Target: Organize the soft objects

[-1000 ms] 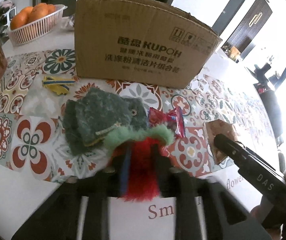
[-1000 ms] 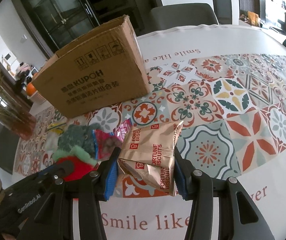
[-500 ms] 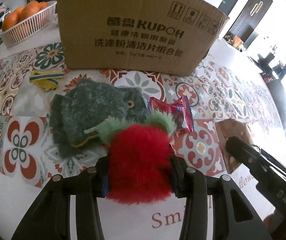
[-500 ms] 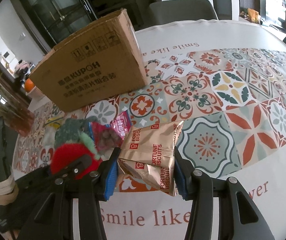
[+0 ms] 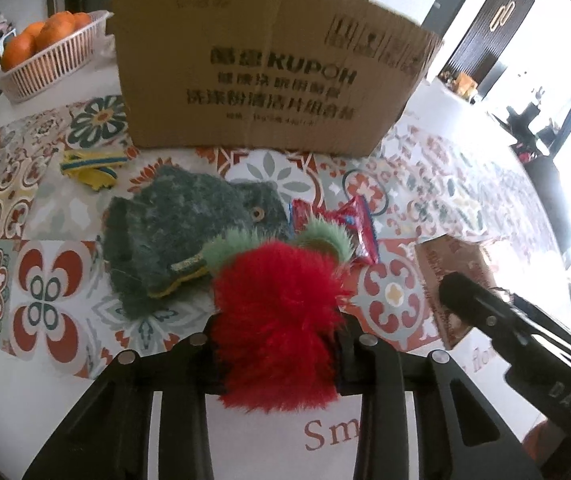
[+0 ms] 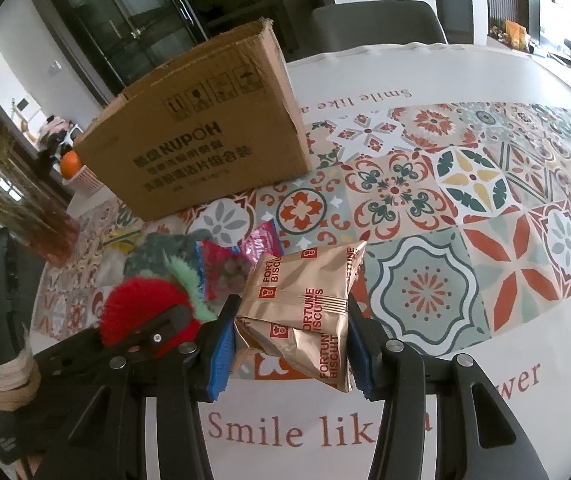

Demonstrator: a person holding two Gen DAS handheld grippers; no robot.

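My left gripper (image 5: 277, 336) is shut on a red fluffy plush with green tufts (image 5: 277, 320), held above the table; the plush also shows in the right wrist view (image 6: 141, 312). My right gripper (image 6: 289, 344) is shut on a gold Fortune Biscuits packet (image 6: 305, 312). A dark green plush (image 5: 177, 236) lies on the tablecloth behind the red one. A brown cardboard box (image 5: 261, 72) stands open-topped beyond them, also in the right wrist view (image 6: 205, 136).
A red snack packet (image 5: 349, 224) lies beside the green plush. A yellow and blue item (image 5: 89, 164) lies left of the box. A basket of oranges (image 5: 41, 60) stands far left. A vase of dried stems (image 6: 13, 200) stands at the left.
My left gripper has lifted the red plush off the table and moved toward the box. My right gripper keeps its hold on the biscuit packet, raised slightly.
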